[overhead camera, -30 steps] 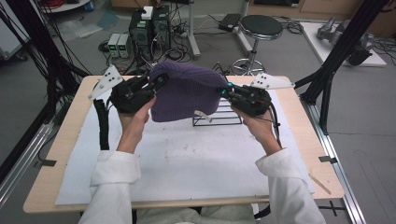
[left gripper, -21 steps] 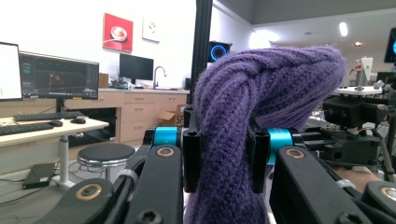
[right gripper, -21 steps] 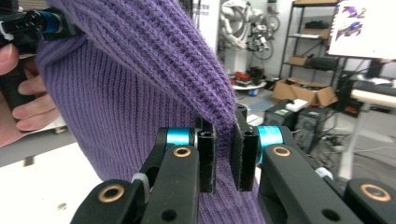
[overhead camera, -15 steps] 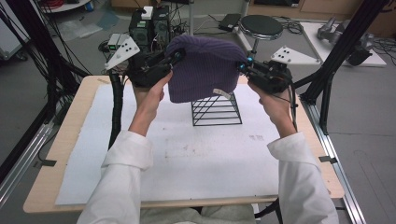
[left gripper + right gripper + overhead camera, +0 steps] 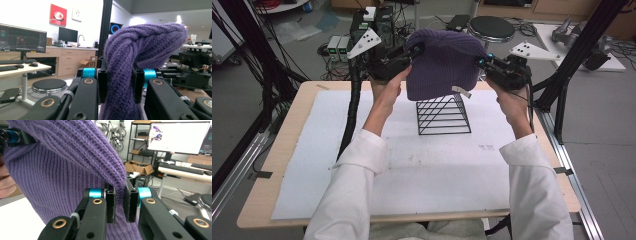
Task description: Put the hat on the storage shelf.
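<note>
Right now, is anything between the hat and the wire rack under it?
Nothing visible. The hat, pinched by the left gripper and right gripper, hangs over the wire rack with only open air between them.

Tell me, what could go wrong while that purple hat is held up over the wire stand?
The purple hat hangs between the left gripper and the right gripper, each pinching just a fold of knit at its edge, so one side might slip free and droop. The hat's lower edge is close to the black wire stand; loose yarn could snag on a wire, and a tug might tip the light stand.
</note>
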`<state>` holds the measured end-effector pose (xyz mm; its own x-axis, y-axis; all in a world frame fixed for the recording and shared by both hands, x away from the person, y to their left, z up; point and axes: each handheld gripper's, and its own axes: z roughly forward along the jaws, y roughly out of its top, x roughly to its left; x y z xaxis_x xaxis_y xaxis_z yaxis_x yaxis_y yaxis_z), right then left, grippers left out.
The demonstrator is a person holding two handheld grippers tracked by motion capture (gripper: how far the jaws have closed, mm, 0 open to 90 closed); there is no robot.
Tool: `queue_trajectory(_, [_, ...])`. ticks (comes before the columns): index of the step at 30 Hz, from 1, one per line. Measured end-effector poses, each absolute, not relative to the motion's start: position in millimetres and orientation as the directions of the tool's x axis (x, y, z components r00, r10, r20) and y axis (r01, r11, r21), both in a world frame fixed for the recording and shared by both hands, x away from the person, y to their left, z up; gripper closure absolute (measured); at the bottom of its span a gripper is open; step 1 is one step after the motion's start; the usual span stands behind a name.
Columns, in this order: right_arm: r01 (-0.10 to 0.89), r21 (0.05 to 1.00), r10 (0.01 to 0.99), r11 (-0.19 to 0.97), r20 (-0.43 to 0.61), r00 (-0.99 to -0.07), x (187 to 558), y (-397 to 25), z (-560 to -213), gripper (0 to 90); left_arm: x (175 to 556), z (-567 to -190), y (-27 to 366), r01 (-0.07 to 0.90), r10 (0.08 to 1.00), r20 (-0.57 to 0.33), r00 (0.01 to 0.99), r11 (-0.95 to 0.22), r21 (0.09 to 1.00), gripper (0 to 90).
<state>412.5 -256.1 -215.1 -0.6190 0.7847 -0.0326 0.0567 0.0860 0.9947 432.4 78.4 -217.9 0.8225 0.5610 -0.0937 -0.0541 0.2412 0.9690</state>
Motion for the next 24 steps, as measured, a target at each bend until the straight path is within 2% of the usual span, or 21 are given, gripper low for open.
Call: queue_trajectory(24, [0.099, 0.993, 0.864, 0.066, -0.007, -0.504, 423, -266, -235, 82.9, 447, -229, 51, -0.078, 0.602, -0.028, 0.798, 0.150, 0.986, 74.3])
